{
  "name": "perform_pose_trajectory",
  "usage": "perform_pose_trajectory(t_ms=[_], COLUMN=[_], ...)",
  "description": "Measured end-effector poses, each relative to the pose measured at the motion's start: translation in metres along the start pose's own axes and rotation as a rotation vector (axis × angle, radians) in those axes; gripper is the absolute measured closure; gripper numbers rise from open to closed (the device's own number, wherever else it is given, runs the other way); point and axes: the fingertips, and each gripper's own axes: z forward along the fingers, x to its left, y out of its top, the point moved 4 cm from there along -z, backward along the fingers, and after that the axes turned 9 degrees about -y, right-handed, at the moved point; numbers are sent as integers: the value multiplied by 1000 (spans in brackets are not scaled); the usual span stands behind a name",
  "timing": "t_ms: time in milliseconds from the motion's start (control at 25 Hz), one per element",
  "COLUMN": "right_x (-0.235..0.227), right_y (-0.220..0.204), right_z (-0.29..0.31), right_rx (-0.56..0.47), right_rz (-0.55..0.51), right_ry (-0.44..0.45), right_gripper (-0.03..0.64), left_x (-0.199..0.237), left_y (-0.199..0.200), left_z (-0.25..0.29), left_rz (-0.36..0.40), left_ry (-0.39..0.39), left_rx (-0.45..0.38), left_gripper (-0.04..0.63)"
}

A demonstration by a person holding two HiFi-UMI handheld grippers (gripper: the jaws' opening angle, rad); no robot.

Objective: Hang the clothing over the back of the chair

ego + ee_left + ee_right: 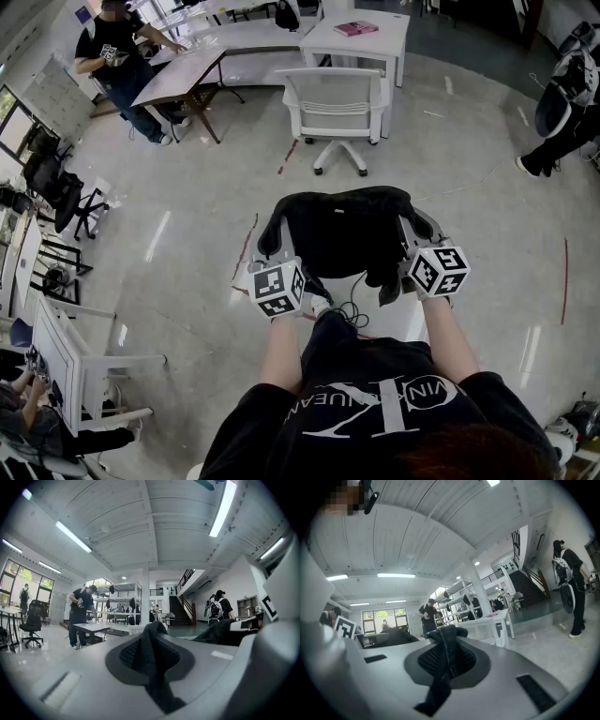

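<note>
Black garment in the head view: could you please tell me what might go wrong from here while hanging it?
1. The left gripper and the right gripper are each shut on only a narrow fold of the black garment. A fold could slip out and that side would drop.
2. A flap hangs lower near the right gripper, so the drape over the chair may end up uneven and slide off.

We hold a black garment [342, 230] spread across the back of a chair [266, 236], our left hand-held gripper [277, 274] at its left edge, our right hand-held gripper [422, 262] at its right. Beyond stands a white chair [335, 105] beside a white tabletop [375, 42].
</note>
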Motion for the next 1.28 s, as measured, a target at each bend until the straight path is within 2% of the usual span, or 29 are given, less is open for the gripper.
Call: perform_pose_trajectory(t_ms=[360, 680, 1280], right_x=[-9, -15, -6], right_y=[9, 17, 9], right_z=[44, 94, 211], right_rx=[-9, 11, 11], right_rz=[-8, -69, -85], right_ry=[-25, -64, -186], right_gripper=[595, 595, 595], left_x=[21, 48, 136], left_y=[3, 11, 6], left_z=[46, 105, 214], left_rz=[11, 5, 45], left_ry=[-23, -69, -182], left_rx=[8, 25, 60], left_gripper=[557, 557, 557])
